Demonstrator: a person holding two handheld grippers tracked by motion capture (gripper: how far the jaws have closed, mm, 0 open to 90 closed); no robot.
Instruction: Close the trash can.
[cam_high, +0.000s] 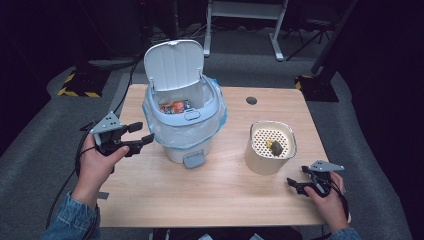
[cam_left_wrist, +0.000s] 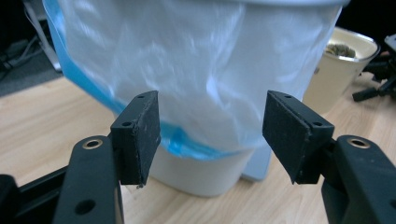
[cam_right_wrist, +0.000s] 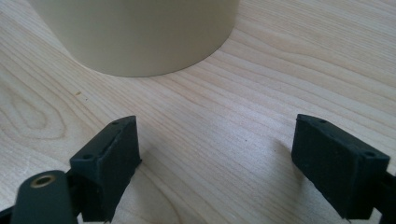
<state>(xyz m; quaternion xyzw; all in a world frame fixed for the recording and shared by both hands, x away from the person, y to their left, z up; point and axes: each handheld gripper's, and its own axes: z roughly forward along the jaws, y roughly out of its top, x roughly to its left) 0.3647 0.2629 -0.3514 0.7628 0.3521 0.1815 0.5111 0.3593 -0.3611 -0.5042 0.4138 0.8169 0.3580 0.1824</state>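
The left gripper (cam_high: 134, 136) is hovering off the left side of the white pedal bin with its pale blue rim and flipped-up lid (cam_high: 184, 117), which is standing near the far-left part of the light wooden tabletop (cam_high: 220, 190). The jaws are spread with nothing between them and pointing level at the bin's wall, so the bin is lying straight ahead of them and close. In the left gripper view the translucent white liner bag with a blue hem (cam_left_wrist: 196, 79) is hanging over the bin's side and sitting right in the gap line between the jaws, though not touching either. This hand is plainly the nearer one to the bin.

The right gripper (cam_high: 298, 184) is resting low by the near-right corner, jaws also spread and empty, aimed at the base of the cream round container with a perforated insert (cam_high: 270, 147) just ahead of it. A small dark lump (cam_high: 275, 146) is lying on that insert; what it is I cannot tell.

An orange wrapper (cam_high: 174, 106) is lying inside the bin. The bag is blurring in the left gripper view, its folds are hard to read, and the bin's top is cut off there
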